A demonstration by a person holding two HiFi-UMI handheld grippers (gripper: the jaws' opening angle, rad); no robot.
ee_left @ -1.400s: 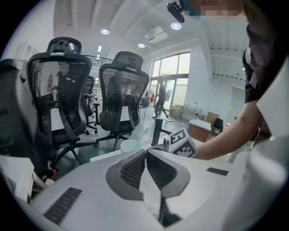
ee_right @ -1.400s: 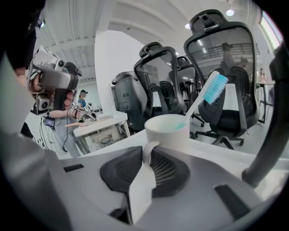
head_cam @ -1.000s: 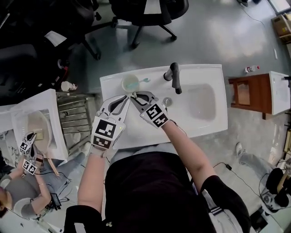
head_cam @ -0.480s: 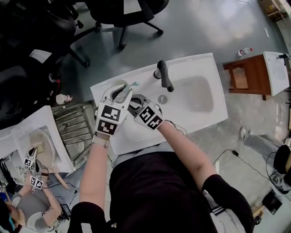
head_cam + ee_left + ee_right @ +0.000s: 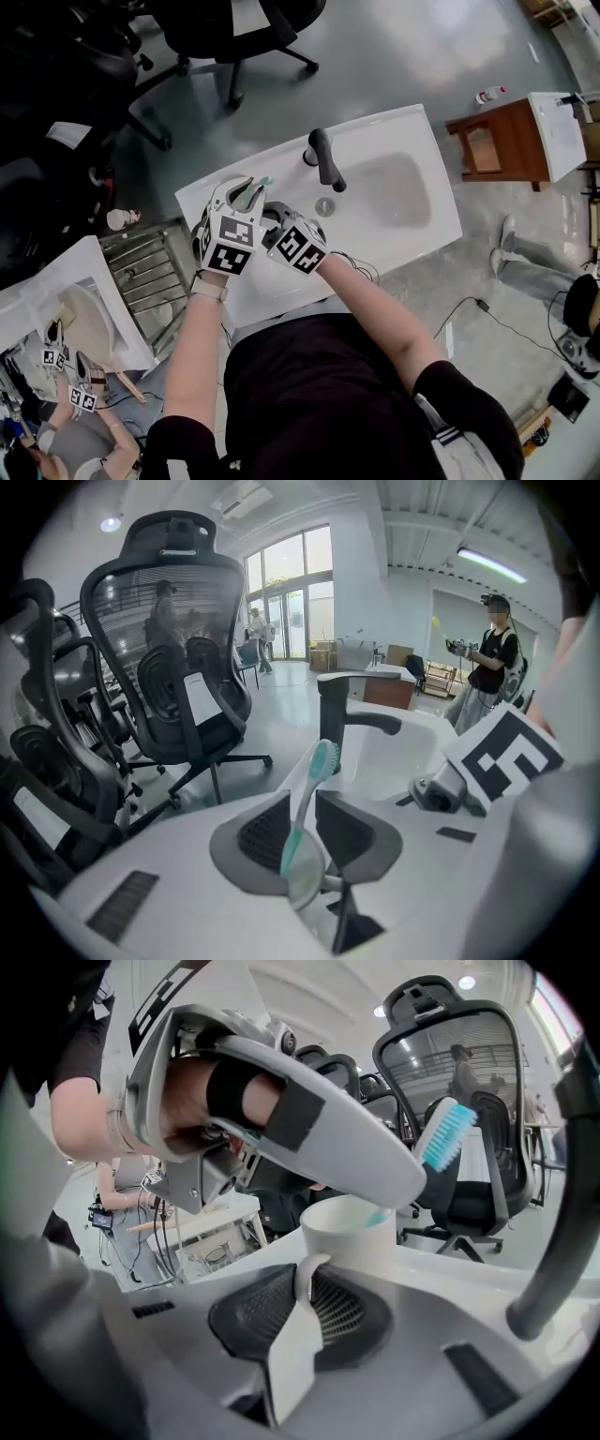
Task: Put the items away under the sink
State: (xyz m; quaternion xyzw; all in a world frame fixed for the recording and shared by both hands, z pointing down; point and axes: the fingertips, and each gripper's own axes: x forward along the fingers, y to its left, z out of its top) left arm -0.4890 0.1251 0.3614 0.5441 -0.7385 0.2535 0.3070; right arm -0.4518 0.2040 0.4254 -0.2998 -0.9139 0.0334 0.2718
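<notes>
- Cup (image 5: pixel 352 1232) with its toothbrush (image 5: pixel 323 761) stands on the sink (image 5: pixel 403 225) rim beside the tap (image 5: pixel 323 164), not yet stowed below.
- Right hand-held gripper (image 5: pixel 307 1296) pinches the cup's handle, likely steadying it.
- Left hand-held gripper (image 5: pixel 302 810), jaws just opened, straddles the toothbrush without pressing, probably to lift it.

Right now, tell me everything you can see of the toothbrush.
The toothbrush looks like teal plastic, with teal and white bristles. It stands leaning, head up, its lower end inside the white cup on the sink counter. It sits between the left gripper's jaws, which have just been opening and do not press on it.
</notes>
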